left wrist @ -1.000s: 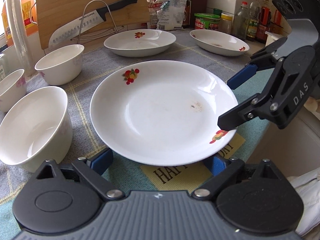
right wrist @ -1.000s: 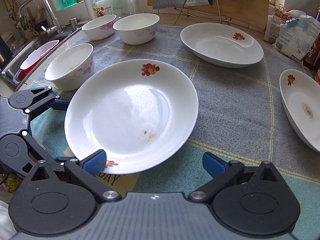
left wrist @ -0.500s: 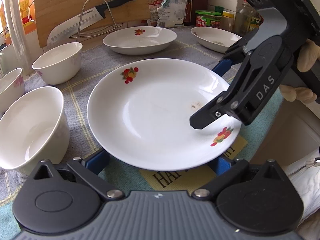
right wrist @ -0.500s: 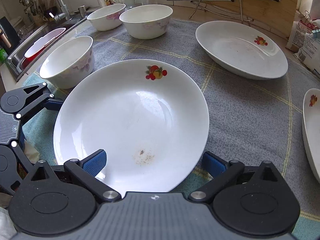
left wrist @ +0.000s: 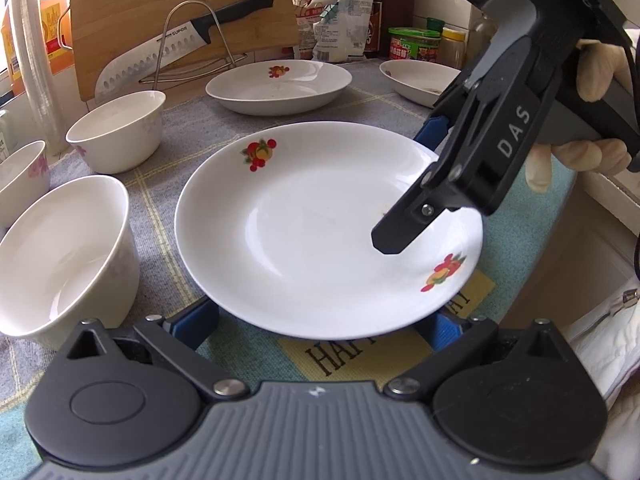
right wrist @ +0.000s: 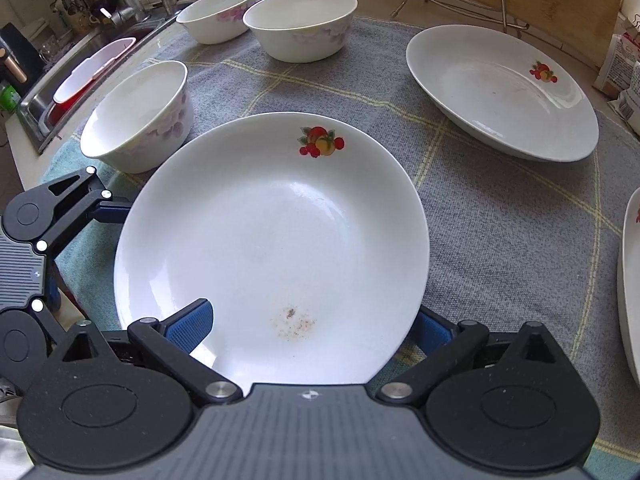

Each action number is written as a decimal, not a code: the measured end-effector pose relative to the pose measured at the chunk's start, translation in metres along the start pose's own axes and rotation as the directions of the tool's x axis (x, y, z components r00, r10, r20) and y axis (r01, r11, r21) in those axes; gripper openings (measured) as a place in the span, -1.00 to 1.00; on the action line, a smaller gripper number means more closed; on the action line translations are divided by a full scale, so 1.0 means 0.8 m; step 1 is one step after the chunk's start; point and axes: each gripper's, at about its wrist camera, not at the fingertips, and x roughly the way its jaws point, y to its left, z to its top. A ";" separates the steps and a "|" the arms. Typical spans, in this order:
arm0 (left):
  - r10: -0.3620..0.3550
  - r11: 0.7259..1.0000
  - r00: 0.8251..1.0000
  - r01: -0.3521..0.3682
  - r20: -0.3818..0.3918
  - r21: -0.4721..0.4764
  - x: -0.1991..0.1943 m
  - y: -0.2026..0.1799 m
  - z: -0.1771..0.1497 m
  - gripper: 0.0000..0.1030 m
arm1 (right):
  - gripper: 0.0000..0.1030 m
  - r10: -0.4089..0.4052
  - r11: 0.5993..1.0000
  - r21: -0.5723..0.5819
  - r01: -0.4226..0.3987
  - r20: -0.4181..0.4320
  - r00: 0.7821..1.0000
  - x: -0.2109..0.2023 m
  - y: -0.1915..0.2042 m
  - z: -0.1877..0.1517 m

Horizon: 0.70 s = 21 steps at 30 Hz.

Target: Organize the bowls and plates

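Plate (right wrist: 272, 248), white with fruit motifs, sat at the centre of my grey checked cloth (right wrist: 500, 240), its near rim over a yellow mat (left wrist: 384, 352). My left gripper (left wrist: 320, 320) was spread wide, both blue pads low beside the plate's near edge. My right gripper (right wrist: 308, 328) was likewise wide: its left pad (right wrist: 188, 324) lay over the plate's inner rim, the right pad outside the rim. Three bowls (right wrist: 140, 116) stood to the left; nearest sat just beside the plate. A second plate (right wrist: 500, 92) lay beyond, a third (left wrist: 420, 80) at the right. Behind stood a knife (left wrist: 180, 52) on a wire rack against a cutting board (left wrist: 140, 8), jars (left wrist: 414, 42) and a sink (right wrist: 60, 92).
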 end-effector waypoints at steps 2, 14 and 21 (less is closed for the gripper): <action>-0.004 1.000 1.000 0.004 0.006 0.004 0.000 0.000 -0.001 1.00 | 1.00 0.017 1.000 0.009 -0.017 0.013 1.000 -0.003 -0.007 0.007; -0.017 1.000 1.000 0.017 0.022 0.020 -0.003 0.002 -0.003 1.00 | 1.00 0.148 0.988 0.049 -0.149 0.010 0.989 0.004 -0.039 0.042; -0.026 0.999 0.999 0.025 0.022 0.031 -0.004 0.003 -0.003 1.00 | 1.00 0.189 0.980 0.064 -0.187 -0.028 0.982 0.013 -0.045 0.053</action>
